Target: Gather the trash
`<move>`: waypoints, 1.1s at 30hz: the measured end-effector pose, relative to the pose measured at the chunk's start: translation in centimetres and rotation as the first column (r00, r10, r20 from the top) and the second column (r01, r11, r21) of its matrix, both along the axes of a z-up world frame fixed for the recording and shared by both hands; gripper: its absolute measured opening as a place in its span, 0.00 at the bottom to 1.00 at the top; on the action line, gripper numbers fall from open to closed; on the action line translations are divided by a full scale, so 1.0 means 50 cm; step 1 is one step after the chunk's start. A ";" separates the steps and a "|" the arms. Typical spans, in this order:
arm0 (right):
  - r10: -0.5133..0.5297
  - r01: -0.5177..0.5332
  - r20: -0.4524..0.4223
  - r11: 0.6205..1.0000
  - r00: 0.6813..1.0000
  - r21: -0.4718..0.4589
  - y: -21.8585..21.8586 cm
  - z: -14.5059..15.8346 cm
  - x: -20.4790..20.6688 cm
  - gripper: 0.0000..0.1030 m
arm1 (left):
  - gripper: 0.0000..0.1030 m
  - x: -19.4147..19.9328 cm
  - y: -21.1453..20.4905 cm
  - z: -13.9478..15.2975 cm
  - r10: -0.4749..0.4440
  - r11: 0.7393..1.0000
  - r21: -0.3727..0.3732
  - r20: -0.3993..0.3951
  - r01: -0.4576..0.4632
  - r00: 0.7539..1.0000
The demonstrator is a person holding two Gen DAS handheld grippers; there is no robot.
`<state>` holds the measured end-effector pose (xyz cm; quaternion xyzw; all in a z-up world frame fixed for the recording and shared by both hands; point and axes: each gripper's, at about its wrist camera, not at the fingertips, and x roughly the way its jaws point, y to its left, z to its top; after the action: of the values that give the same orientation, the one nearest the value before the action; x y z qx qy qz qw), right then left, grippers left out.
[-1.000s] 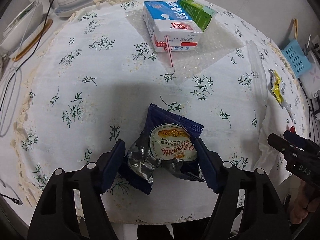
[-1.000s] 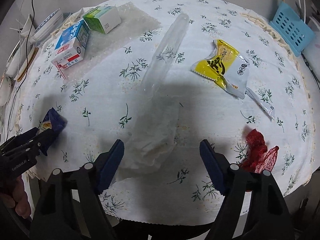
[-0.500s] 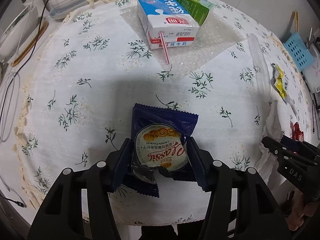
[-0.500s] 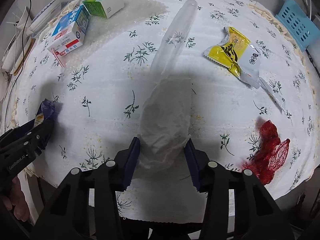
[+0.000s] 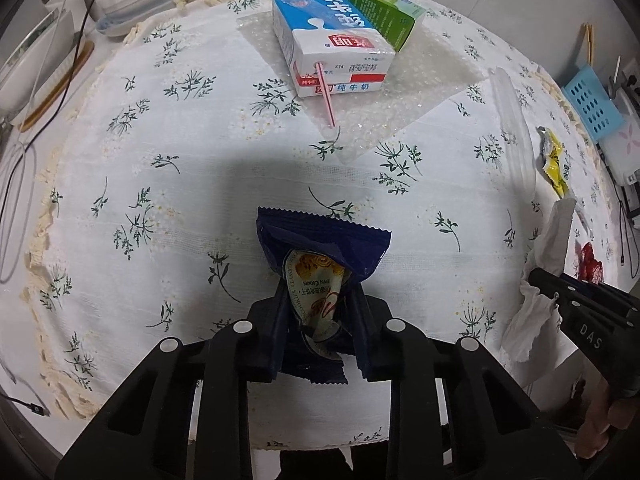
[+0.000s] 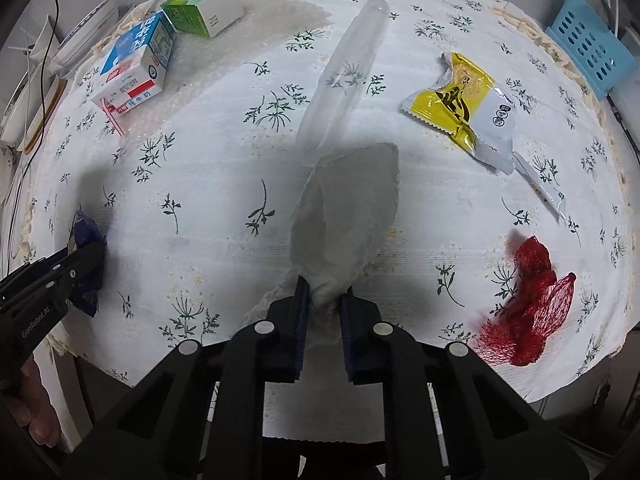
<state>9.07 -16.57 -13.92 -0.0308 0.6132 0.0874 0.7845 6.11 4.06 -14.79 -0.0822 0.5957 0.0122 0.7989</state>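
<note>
Left gripper (image 5: 320, 300) closing on cookie wrapper (image 5: 320, 264); right gripper (image 6: 324, 300) pinches tissue (image 6: 344, 216).

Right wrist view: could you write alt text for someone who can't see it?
The right gripper pinches a crumpled white tissue on a floral tablecloth. Around it lie a yellow wrapper, red netting and a milk carton.

Two cartons (image 6: 160, 46) far left – tissue (image 6: 348, 216) middle – net (image 6: 528, 304) near right
</note>
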 end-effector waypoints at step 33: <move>-0.010 0.006 0.094 0.999 0.995 0.045 -0.088 0.057 -0.058 0.12 | 0.26 -0.082 -0.037 0.062 0.019 1.000 -0.013 0.067 -0.018 0.998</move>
<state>6.17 -20.99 -11.06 -0.0148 0.5733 0.0964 0.8135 2.02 2.21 -11.70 -0.0928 0.5680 0.0131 0.8177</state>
